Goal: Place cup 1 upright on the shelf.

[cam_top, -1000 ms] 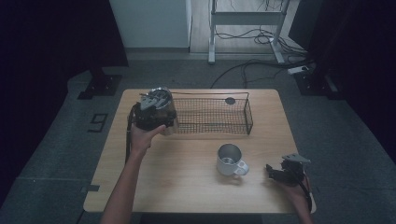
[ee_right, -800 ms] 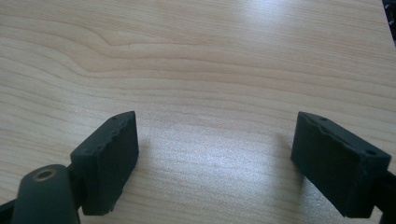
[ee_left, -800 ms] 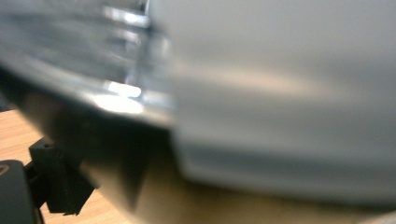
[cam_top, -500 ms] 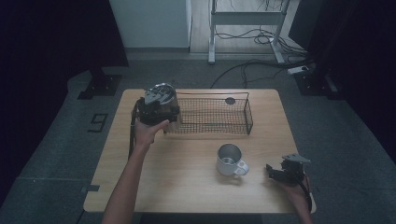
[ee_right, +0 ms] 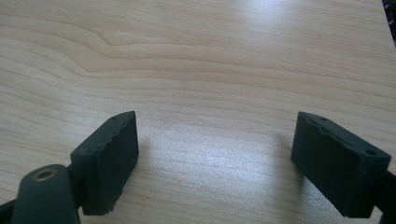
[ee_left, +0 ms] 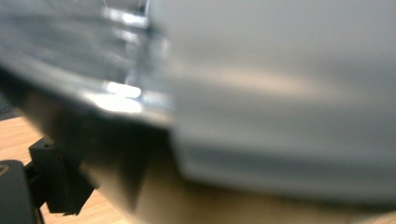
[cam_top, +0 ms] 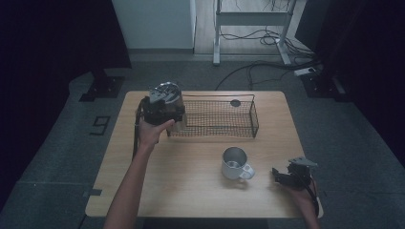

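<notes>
The left hand-held gripper (cam_top: pixel 165 110), clamped on a shiny cup (cam_top: pixel 168 93), hangs beside the basket's (cam_top: pixel 254 119) left end; the right hand-held gripper (ee_right: pixel 217 161) rests apart.

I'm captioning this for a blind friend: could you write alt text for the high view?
A person's left gripper holds a shiny metal cup at the left end of a black wire basket on a wooden table. A second metal mug stands nearer; the right gripper rests at the table's right edge.

Figure resembling "9" on floor marking (cam_top: pixel 101 125) left of table.
</notes>
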`<control>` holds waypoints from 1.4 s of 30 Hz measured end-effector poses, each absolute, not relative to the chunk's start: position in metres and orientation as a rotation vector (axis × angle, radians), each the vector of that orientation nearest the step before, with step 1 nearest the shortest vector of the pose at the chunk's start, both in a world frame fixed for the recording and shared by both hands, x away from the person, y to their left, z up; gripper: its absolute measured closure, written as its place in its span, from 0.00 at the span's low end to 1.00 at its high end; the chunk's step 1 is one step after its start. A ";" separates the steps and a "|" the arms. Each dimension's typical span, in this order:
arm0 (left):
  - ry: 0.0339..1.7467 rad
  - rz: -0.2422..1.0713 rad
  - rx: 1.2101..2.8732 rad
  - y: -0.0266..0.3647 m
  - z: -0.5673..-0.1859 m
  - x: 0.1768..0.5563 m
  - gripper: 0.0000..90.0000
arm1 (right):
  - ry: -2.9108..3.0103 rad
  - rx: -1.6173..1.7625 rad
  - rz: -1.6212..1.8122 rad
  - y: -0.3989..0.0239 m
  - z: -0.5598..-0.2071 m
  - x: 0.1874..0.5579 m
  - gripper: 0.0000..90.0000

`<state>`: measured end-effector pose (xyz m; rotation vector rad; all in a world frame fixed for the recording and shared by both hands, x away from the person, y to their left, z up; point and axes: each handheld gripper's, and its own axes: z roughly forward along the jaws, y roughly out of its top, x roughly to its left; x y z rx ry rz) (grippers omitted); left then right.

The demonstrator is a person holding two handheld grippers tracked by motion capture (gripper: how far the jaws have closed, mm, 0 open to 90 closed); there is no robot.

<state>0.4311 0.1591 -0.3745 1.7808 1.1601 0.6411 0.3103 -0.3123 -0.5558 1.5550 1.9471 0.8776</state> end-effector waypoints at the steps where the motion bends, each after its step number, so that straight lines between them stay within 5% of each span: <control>1: 1.158 0.642 1.781 0.159 -0.374 0.432 0.04 | 1.947 1.555 0.878 -0.312 -0.556 0.310 0.16; 42: 1.170 0.624 1.805 0.135 -0.383 0.477 0.04 | 1.932 1.567 0.867 -0.311 -0.556 0.310 0.17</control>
